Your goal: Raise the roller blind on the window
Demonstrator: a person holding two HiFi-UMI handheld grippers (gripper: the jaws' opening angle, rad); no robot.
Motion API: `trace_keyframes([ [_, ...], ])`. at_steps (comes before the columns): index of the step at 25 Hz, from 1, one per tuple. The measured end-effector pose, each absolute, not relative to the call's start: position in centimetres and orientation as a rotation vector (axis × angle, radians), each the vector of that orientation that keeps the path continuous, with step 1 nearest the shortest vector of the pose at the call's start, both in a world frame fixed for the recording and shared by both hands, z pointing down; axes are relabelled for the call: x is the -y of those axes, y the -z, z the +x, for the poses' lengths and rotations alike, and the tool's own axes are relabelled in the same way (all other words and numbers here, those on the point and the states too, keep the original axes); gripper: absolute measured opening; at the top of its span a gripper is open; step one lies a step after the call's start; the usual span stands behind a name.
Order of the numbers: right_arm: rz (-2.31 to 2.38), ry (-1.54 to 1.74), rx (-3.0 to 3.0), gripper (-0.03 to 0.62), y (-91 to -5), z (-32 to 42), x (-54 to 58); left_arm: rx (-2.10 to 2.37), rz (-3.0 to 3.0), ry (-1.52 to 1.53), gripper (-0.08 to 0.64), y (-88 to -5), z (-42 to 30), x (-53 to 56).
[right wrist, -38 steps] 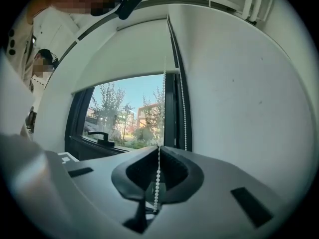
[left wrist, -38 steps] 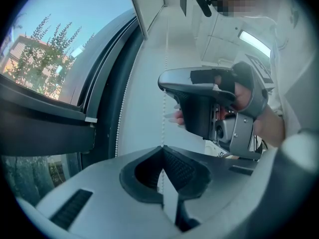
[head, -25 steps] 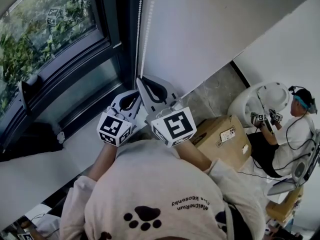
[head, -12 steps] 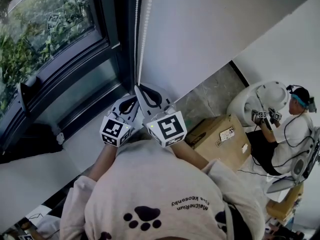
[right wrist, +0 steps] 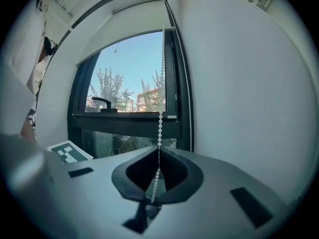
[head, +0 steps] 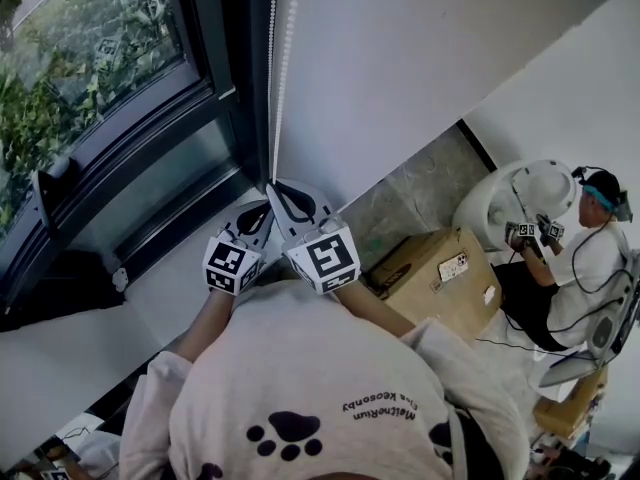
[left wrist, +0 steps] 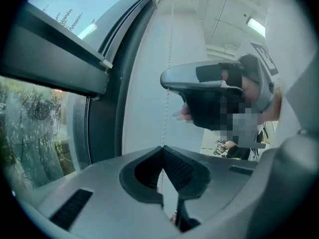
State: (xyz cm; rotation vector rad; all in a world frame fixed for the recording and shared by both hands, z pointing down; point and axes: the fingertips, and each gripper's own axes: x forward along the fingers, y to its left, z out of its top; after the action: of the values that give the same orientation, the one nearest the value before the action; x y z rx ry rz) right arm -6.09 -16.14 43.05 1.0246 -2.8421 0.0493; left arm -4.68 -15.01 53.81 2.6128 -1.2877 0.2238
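Both claws hold the white bead chain (head: 272,78) beside the dark-framed window (head: 110,88); the right claw (right wrist: 159,148) is closed on the beads just above the left claw (left wrist: 162,148), also clamped on them. The roller blind (right wrist: 127,21) covers only the window's top; trees and blue sky show below.

The white bead chain (right wrist: 160,118) is hanging taut and vertical at the right side of the dark-framed window (right wrist: 127,126). The white roller blind (right wrist: 127,21) is covering only the window's top.
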Motion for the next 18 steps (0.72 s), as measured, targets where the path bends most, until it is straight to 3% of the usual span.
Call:
trace_keyframes([
  [13, 1.021, -0.079, 2.822, 0.011, -45.0, -5.7, 16.4, 1.233, 2.567, -0.164, 0.009, -55.2, -5.9, 14.1],
  [16, 1.025, -0.077, 2.823, 0.011, -44.9, -5.5, 16.6, 1.245, 2.557, -0.042, 0.100, -52.7, -7.0, 13.7],
  [18, 1.023, -0.078, 2.821, 0.011, -44.9, -5.6, 16.6, 1.258, 2.571, 0.032, 0.100, -50.1, -7.6, 13.7],
])
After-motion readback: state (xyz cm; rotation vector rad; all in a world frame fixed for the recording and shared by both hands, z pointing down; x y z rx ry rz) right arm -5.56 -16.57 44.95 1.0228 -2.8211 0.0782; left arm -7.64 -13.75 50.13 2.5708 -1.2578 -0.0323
